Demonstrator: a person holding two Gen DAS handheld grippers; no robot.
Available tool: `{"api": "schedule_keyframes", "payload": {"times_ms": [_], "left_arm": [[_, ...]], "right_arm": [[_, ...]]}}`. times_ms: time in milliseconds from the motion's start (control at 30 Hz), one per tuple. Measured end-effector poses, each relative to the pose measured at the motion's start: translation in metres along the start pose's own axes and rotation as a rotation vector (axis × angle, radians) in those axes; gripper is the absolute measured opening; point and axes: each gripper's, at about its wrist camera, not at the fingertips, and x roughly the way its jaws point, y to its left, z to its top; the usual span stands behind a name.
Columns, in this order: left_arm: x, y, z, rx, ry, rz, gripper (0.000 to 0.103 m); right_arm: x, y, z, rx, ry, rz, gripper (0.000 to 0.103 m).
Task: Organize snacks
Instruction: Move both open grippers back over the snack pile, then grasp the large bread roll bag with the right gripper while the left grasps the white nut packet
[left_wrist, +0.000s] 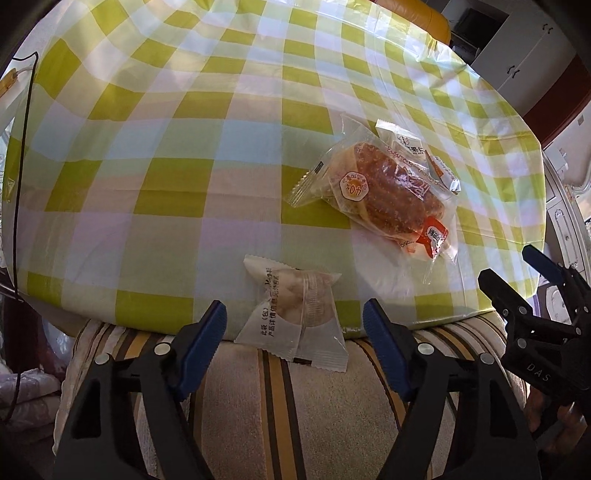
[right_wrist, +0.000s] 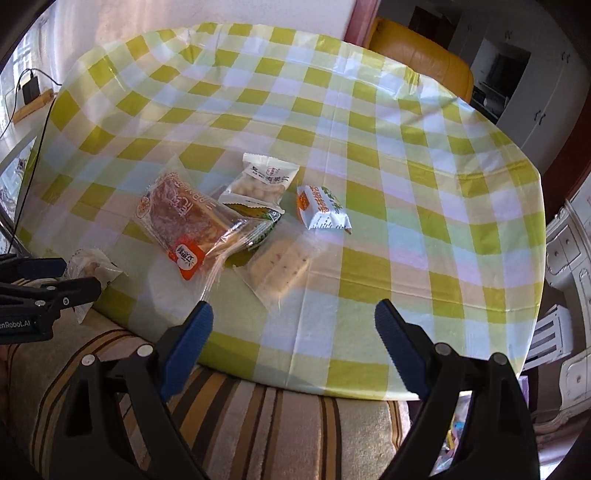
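Several wrapped snacks lie on a green-checked tablecloth (right_wrist: 406, 177). A clear-wrapped bread (right_wrist: 184, 218) lies left of centre; it also shows in the left wrist view (left_wrist: 384, 195). Beside it are a white nut packet (right_wrist: 262, 181), an orange-white packet (right_wrist: 323, 210) and a clear-wrapped pale bar (right_wrist: 279, 267). A small white pastry packet (left_wrist: 299, 310) hangs over the table's near edge, between the jaws of my open left gripper (left_wrist: 295, 321). My right gripper (right_wrist: 293, 323) is open and empty above the near edge, just short of the bar.
A striped cushioned seat (right_wrist: 240, 417) sits below the table's near edge. A yellow chair (right_wrist: 421, 51) stands beyond the far side. Black cables (left_wrist: 22, 166) hang at the left. White cabinets (right_wrist: 569, 258) stand at the right.
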Motion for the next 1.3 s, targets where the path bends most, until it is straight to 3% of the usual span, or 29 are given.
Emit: {"api": "schedule_keyframes", "payload": {"times_ms": [100,167,267,500,667,867,967,1033,1200,1300], "left_arm": [[0.006,-0.002,0.003,0.019,0.019,0.001,0.067],[0.011,-0.001,0.004,0.018,0.028,0.002,0.051],[0.012,0.002,0.005,0.006,0.011,-0.007,0.046],[0.006,0.014,0.005,-0.061,-0.057,-0.044,0.042],[0.001,0.028,0.004,-0.145,-0.103,-0.057,0.042],[0.002,0.034,0.006,-0.171,-0.111,-0.069,0.042],[0.002,0.035,0.007,-0.173,-0.113,-0.074,0.042],[0.003,0.036,0.007,-0.174,-0.113,-0.078,0.042],[0.004,0.038,0.007,-0.178,-0.112,-0.086,0.041],[0.003,0.038,0.007,-0.18,-0.114,-0.086,0.041]], "right_arm": [[0.003,0.021,0.007,-0.132,-0.035,-0.042,0.089],[0.005,0.035,0.009,-0.215,-0.056,-0.06,0.089],[0.01,0.051,0.013,-0.313,-0.083,-0.083,0.089],[0.023,0.078,0.025,-0.432,-0.12,-0.073,0.089],[0.035,0.086,0.037,-0.439,-0.111,-0.044,0.089],[0.049,0.095,0.043,-0.442,-0.089,-0.012,0.088],[0.054,0.099,0.044,-0.445,-0.074,0.007,0.077],[0.059,0.099,0.045,-0.442,-0.055,0.014,0.062],[0.058,0.093,0.046,-0.408,-0.064,0.05,0.05],[0.055,0.089,0.047,-0.387,-0.076,0.07,0.048]]}}
